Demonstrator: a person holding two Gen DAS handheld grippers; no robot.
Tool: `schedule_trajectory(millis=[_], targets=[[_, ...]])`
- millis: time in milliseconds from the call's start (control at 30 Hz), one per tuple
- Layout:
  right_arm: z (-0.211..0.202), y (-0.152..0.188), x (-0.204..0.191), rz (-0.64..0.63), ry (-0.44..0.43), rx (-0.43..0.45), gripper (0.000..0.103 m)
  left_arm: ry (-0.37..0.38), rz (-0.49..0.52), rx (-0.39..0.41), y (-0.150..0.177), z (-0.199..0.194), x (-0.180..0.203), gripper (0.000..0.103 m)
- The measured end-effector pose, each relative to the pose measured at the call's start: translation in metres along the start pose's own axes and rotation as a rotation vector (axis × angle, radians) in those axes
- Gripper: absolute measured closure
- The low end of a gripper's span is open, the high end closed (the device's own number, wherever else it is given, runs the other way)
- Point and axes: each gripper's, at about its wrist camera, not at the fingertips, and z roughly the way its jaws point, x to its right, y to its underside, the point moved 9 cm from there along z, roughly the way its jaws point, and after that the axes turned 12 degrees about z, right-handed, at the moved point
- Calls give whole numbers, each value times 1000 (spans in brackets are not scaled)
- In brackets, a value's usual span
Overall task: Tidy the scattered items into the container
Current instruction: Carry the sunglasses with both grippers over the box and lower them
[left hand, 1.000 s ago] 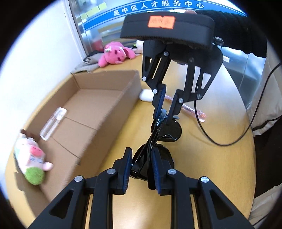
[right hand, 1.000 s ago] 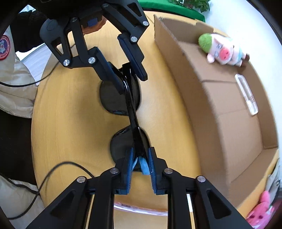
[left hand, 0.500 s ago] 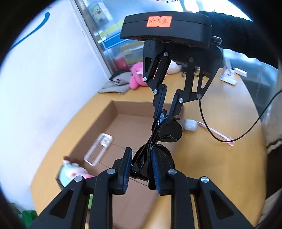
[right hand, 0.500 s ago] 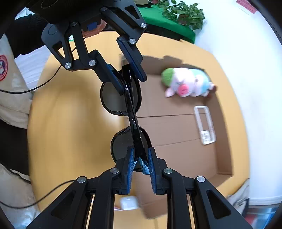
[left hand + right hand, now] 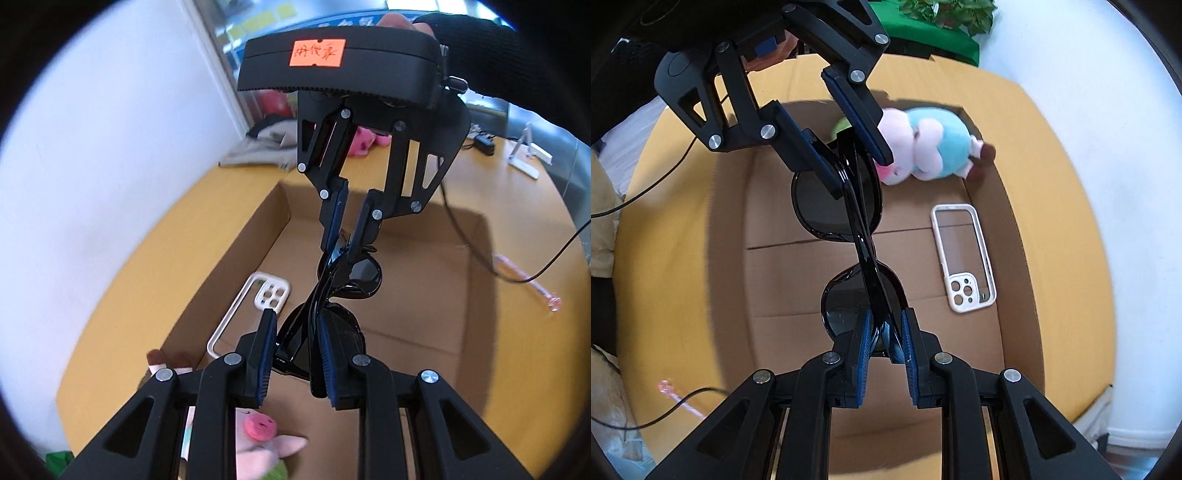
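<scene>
Both claws, L point(image 5: 293, 354) & R point(image 5: 884, 343), grip sunglasses point(image 5: 849, 206) above box point(image 5: 1019, 258).

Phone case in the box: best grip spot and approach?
Pinch one long side rail of the phone case from above. It lies flat on the cardboard box floor, open side up, so its thin raised rim is probably the only graspable edge.

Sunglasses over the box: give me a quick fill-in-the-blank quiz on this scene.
1. Both claws grip the black ____ between them.
2. The sunglasses hang above an open ____ box.
3. In the cardboard box lie a plush pig and a clear ____ case.

Missing words: sunglasses; cardboard; phone
</scene>
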Motion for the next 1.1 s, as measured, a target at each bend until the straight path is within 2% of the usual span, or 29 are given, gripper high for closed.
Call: schedule_trajectory(millis=[233,500,867,1000,1033,1067,1100], targets=[[65,-12,36,40,-77,-6,85,56,-29,-108,36,60,-27,81],[113,-4,36,62,-165,-45,85,122,-7,-242,63,103,-14,80],[129,-5,35,89,-154,-45,85,121,-9,-330,77,118,-4,77],[125,-5,35,111,-140,-30,84,111,-24,-313,75,107,-3,67],[121,-5,34,117,-138,-23,83,103,-33,-303,74,101,-4,64],[117,-5,33,125,-138,-13,72,95,-41,-297,72,96,-4,64],[111,-6,33,136,-137,-1,57,85,-48,-290,70,89,-5,61]])
